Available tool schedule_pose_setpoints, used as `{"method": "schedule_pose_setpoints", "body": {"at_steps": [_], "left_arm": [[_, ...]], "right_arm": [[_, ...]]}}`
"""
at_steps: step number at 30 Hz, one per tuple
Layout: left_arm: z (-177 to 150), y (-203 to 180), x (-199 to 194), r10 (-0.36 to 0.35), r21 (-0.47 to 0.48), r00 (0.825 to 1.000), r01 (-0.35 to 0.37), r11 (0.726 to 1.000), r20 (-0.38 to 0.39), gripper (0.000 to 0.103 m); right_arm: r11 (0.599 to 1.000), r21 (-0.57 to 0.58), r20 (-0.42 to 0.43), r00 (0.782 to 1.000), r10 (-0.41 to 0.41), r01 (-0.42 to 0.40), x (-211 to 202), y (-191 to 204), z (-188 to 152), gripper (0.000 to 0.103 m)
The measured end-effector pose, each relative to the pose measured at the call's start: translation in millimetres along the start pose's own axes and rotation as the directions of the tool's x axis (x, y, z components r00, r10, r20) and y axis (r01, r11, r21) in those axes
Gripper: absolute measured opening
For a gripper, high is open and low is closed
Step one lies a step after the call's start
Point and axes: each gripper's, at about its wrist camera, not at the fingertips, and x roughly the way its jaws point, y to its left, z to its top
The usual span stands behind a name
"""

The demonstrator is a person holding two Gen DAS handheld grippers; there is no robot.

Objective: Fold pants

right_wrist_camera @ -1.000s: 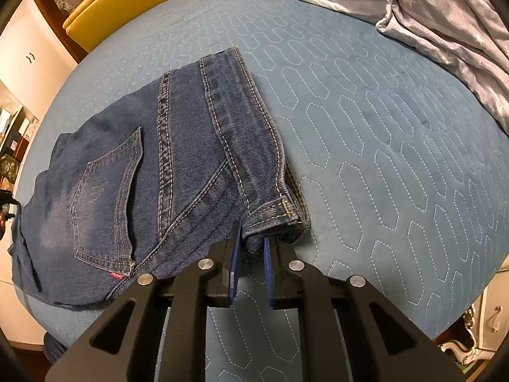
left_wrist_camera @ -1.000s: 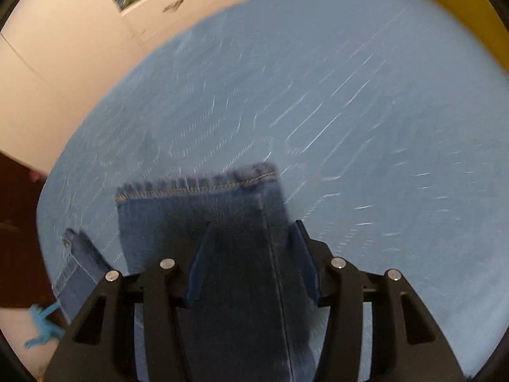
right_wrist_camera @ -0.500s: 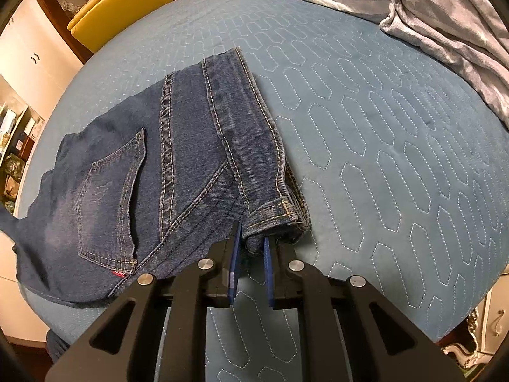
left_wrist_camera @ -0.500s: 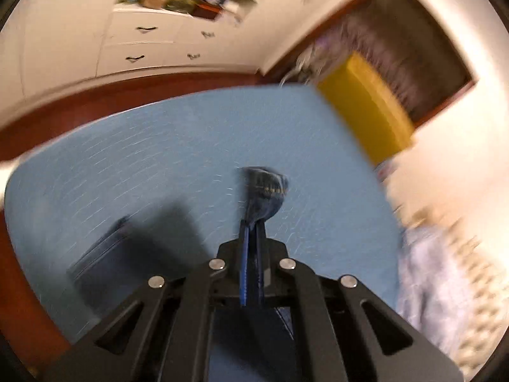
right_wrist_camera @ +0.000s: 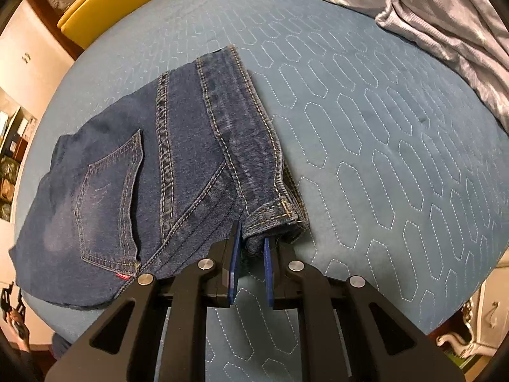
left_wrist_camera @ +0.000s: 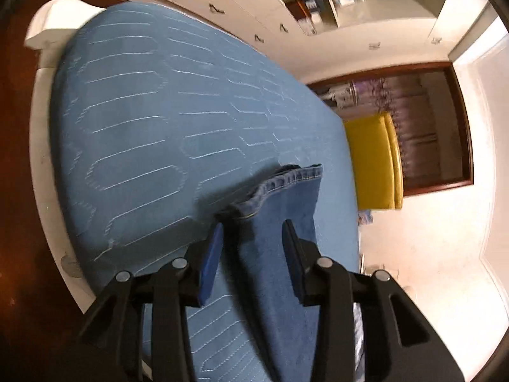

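Observation:
Dark blue jeans (right_wrist_camera: 178,172) lie on a blue quilted bed (right_wrist_camera: 366,133), back pocket up, folded along their length. My right gripper (right_wrist_camera: 251,232) is shut on the waistband corner (right_wrist_camera: 273,213) at the near edge. In the left wrist view a jeans leg (left_wrist_camera: 280,222) with its hem (left_wrist_camera: 292,178) lies on the bed (left_wrist_camera: 143,127) between my left gripper's fingers (left_wrist_camera: 213,248). My left gripper (left_wrist_camera: 253,232) is open around the leg, jaws wide apart.
A grey star-patterned blanket (right_wrist_camera: 445,9) lies at the far right of the bed. A yellow chair (right_wrist_camera: 105,3) stands beyond the bed; it also shows in the left wrist view (left_wrist_camera: 372,165). White drawers (left_wrist_camera: 254,3) line the wall. The bed's edge (left_wrist_camera: 41,159) is on the left.
My left gripper was shut on the leg hem and lifted half a second ago; now it is open with the leg lying on the bed. The right gripper has stayed put.

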Motion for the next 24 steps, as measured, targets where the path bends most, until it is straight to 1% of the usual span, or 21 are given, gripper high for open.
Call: {"method": "schedule_pose_setpoints", "body": {"at_steps": [1,2,3,5,7,8,9,10,11,12,13,14,15,16,17,19,20,21,22,23,24], "left_arm": [[1,-6,6,0.033,0.019,0.999,-0.032,0.999,-0.023,0.021],[-4,-12,11,0.060,0.041,0.997,-0.059,0.997,-0.041,0.009],[0,-20,12,0.111,0.088,0.993,-0.107,0.990,-0.043,0.004],[4,-45,15,0.104,0.143,0.994,-0.098,0.985,-0.040,0.003],[8,-60,11,0.101,0.214,0.995,-0.095,0.972,-0.019,0.003],[-1,-66,12,0.131,0.221,0.991,-0.123,0.967,-0.022,0.003],[-3,-60,21,0.192,0.203,0.980,-0.179,0.963,-0.045,0.003],[-2,-53,26,0.198,0.197,0.979,-0.183,0.963,-0.058,0.005],[1,-51,26,0.177,0.192,0.983,-0.163,0.968,-0.057,0.005],[-5,-48,19,0.166,0.186,0.984,-0.153,0.971,-0.057,0.007],[-5,-54,14,0.174,0.203,0.984,-0.163,0.966,-0.040,0.023],[-7,-61,1,0.210,0.246,0.978,-0.208,0.947,0.017,0.036],[-13,-67,-14,0.218,0.302,0.972,-0.234,0.924,0.085,0.046],[-13,-83,-17,0.209,0.372,0.970,-0.241,0.897,0.125,0.047],[-16,-94,-13,0.213,0.419,0.968,-0.250,0.873,0.135,0.049],[-19,-123,3,0.251,0.515,0.953,-0.302,0.802,0.168,0.050],[-20,-140,18,0.274,0.581,0.945,-0.327,0.745,0.180,0.050],[-22,-151,31,0.301,0.620,0.936,-0.348,0.703,0.185,0.050],[-21,-161,49,0.334,0.661,0.924,-0.370,0.653,0.187,0.050],[-10,-171,72,0.356,0.692,0.915,-0.382,0.613,0.189,0.050],[-14,-174,88,0.402,0.736,0.891,-0.415,0.535,0.211,0.050]], "right_arm": [[1.000,-0.002,0.000,1.000,-0.005,0.005,0,1,0,0.008],[1.000,-0.008,0.002,1.000,-0.014,0.014,-1,2,0,0.008],[0.999,-0.019,0.007,1.000,-0.027,0.027,-3,4,1,0.008],[0.998,-0.032,0.020,0.999,-0.046,0.046,-8,7,-1,0.008],[0.998,-0.028,0.024,0.999,-0.049,0.049,-8,5,-2,0.007],[0.999,-0.021,0.021,0.999,-0.048,0.048,-6,4,-4,0.007],[0.999,-0.016,0.019,0.999,-0.047,0.047,-3,3,-5,0.007],[0.999,-0.015,0.020,0.999,-0.048,0.048,0,2,-5,0.007],[0.998,-0.018,0.022,0.998,-0.053,0.053,0,3,-6,0.008],[0.998,-0.026,0.023,0.998,-0.061,0.062,-1,5,-5,0.008],[0.996,-0.037,0.026,0.997,-0.074,0.075,-1,7,-6,0.008],[0.995,-0.046,0.027,0.996,-0.085,0.086,-1,9,-6,0.008],[0.994,-0.051,0.029,0.995,-0.096,0.097,-1,10,-6,0.008],[0.993,-0.053,0.032,0.994,-0.105,0.106,-2,10,-6,0.008],[0.993,-0.051,0.033,0.994,-0.108,0.110,-2,11,-6,0.008],[0.991,-0.050,0.038,0.991,-0.126,0.128,-1,13,-7,0.008],[0.988,-0.055,0.043,0.989,-0.141,0.143,-2,15,-9,0.008],[0.985,-0.062,0.051,0.986,-0.159,0.162,-2,18,-10,0.008],[0.980,-0.070,0.061,0.981,-0.183,0.187,-4,22,-11,0.008],[0.977,-0.072,0.069,0.978,-0.197,0.202,-5,24,-12,0.009],[0.975,-0.066,0.079,0.976,-0.205,0.210,-8,25,-13,0.011]]}}
